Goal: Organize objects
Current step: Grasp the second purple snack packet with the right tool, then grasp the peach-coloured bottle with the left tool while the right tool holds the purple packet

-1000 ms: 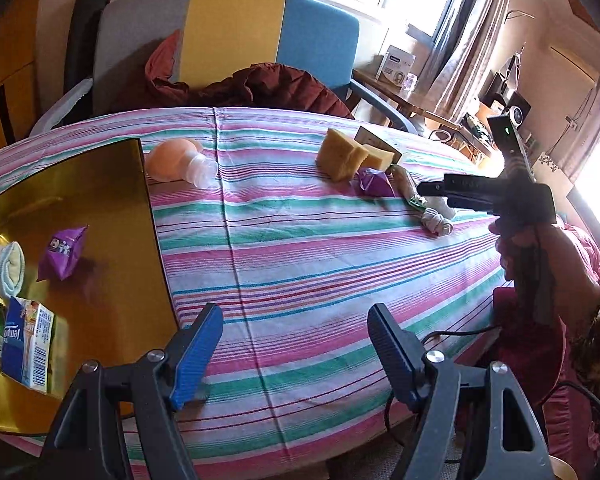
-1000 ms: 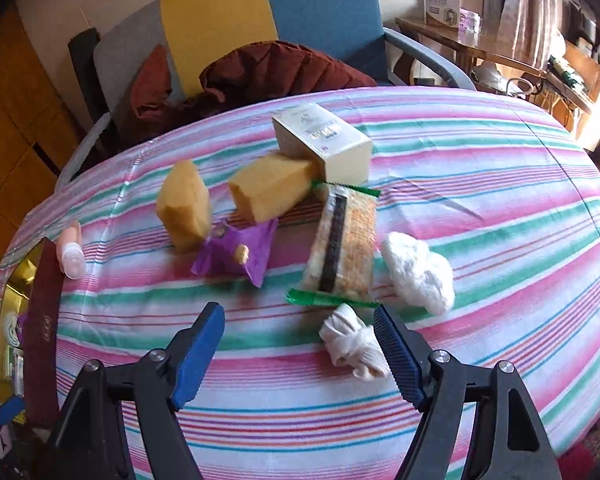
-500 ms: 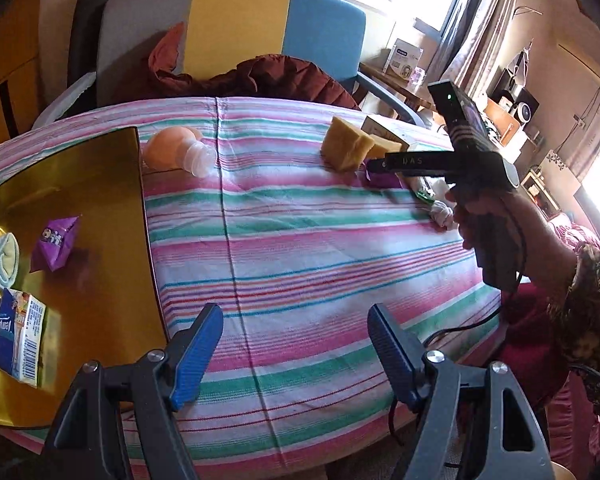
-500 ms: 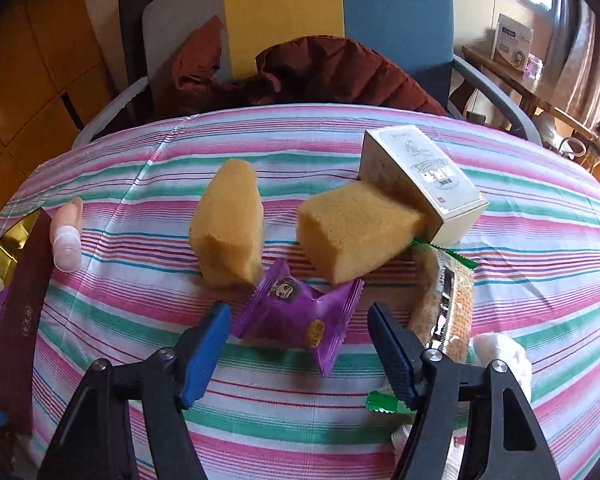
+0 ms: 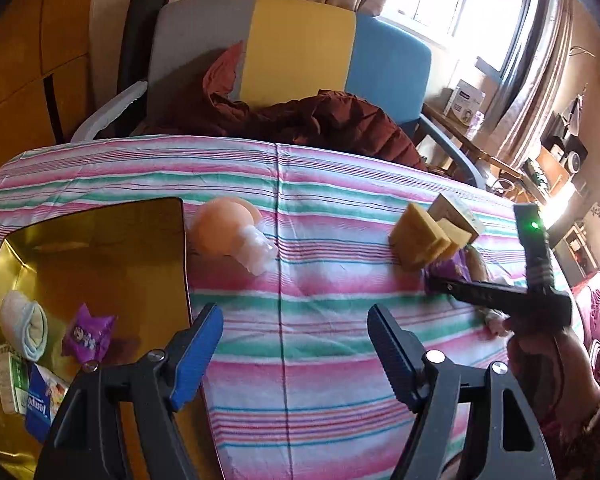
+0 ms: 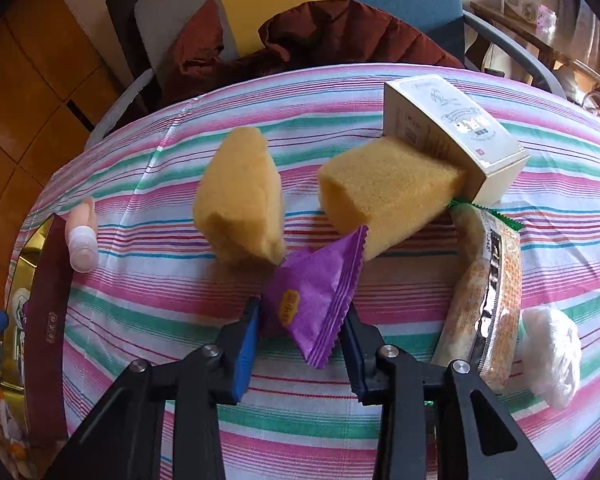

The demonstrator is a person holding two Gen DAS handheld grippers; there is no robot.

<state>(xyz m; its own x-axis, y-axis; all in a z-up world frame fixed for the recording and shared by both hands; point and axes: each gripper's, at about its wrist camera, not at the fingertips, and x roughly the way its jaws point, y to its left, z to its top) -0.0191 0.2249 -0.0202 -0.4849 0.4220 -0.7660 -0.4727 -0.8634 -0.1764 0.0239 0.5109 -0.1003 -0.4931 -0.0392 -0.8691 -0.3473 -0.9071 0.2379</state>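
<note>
- Our right gripper (image 6: 300,330) is clamped on a purple snack packet (image 6: 314,294), its blue pads pressing the packet from both sides, with the wrapper's crimped corner sticking up toward the sponges.
- Just beyond that packet we see two yellow sponges: the left sponge (image 6: 240,196) stands on end, while the right sponge (image 6: 384,196) lies tilted with its far end against a white carton (image 6: 452,140).
- To the right of the packet a long cracker pack (image 6: 488,296) lies on the striped cloth of the counter (image 6: 380,420), and a white crumpled wad (image 6: 550,346) sits just beside its near end.
- A peach bottle with a clear cap (image 6: 82,234) lies on its side near the left edge of the cloth, close to the rim of the gold tray (image 6: 20,264).
- Our left gripper (image 5: 294,350) hangs released above the counter, jaws wide apart with nothing between them, its left finger over the tray's right edge.
- In the left wrist view the gold tray already holds a second purple packet (image 5: 87,336), a rolled cloth (image 5: 24,330) and a blue-and-white pack (image 5: 40,404) near its front left corner.
- A chair (image 5: 300,52) with grey, yellow and blue panels stands behind the counter, with a dark red jacket (image 5: 332,124) heaped on its seat.
</note>
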